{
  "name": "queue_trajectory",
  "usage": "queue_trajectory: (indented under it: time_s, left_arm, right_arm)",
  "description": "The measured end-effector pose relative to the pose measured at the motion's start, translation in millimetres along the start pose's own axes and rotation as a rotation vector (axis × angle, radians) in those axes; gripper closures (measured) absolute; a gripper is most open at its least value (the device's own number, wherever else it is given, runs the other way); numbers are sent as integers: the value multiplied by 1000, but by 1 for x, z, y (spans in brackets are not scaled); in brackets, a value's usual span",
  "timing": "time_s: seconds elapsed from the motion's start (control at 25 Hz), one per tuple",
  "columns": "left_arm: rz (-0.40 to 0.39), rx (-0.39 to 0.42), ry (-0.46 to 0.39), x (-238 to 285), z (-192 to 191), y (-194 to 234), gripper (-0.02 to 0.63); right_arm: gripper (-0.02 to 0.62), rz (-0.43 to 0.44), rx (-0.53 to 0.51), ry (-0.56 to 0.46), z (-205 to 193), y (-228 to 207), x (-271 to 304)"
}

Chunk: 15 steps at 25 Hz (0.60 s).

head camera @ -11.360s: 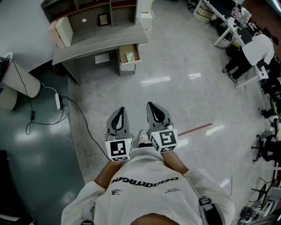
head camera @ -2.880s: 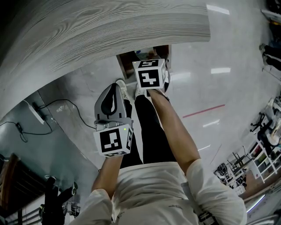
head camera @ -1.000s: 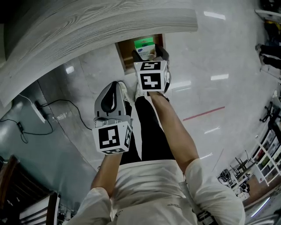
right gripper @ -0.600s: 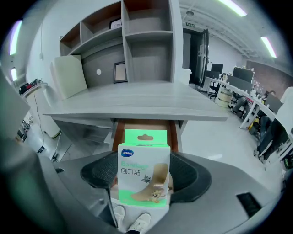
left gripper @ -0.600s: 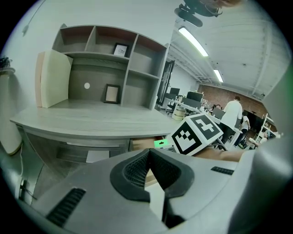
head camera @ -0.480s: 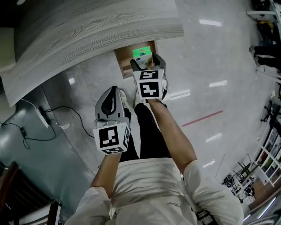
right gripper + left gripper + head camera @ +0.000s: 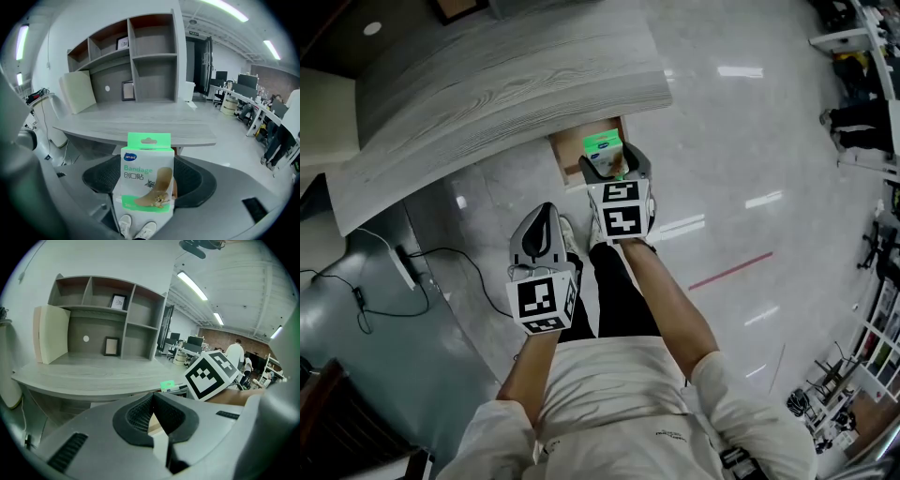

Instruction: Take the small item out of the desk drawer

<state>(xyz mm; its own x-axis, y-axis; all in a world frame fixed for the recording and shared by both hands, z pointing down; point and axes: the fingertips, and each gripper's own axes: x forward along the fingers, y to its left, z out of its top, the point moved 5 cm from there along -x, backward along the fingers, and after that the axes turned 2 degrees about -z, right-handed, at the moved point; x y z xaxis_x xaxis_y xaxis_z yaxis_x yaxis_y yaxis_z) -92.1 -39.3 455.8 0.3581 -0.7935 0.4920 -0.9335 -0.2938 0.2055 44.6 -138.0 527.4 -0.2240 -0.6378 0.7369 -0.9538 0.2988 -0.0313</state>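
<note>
Green-and-white card forms the bandage box (image 7: 147,176), which stands upright with its hang tab on top and its printed face turned toward the right gripper view's camera. The right tongs (image 7: 614,167) pinch the box by its lower half, one dark pad on each side.

In the head view the box overlaps the open drawer (image 7: 568,153), which juts out from under the curved front edge of the desk (image 7: 506,84). The wooden drawer interior shows to the left of the box. From these views it cannot be told how far the box stands above the drawer rim. In the right gripper view the box top reaches up to the line of the desk's front edge, and the person's white shoes (image 7: 136,228) show directly below the box.

The left tongs (image 7: 152,404) are pressed together, pads meeting face to face. In the head view they are held low beside the person's left leg, well apart from the drawer and to the left of the right arm.

Clearance:
- Behind the box: the desk top is largely bare up to the shelf unit (image 7: 140,61) at its rear.
- Right of the drawer: polished floor (image 7: 722,169) lies open, crossed by a red line (image 7: 730,270).
- Left of the person: a black cable (image 7: 442,250) trails across the floor near the desk's end.
</note>
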Motion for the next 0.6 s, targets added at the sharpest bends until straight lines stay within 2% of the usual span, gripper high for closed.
queue_trajectory:
  time_s: [0.6]
  left_arm:
    - [-26,53,-44,-32,63,-11,591]
  right_arm:
    - [221,-2,19,-98,43,8,-74]
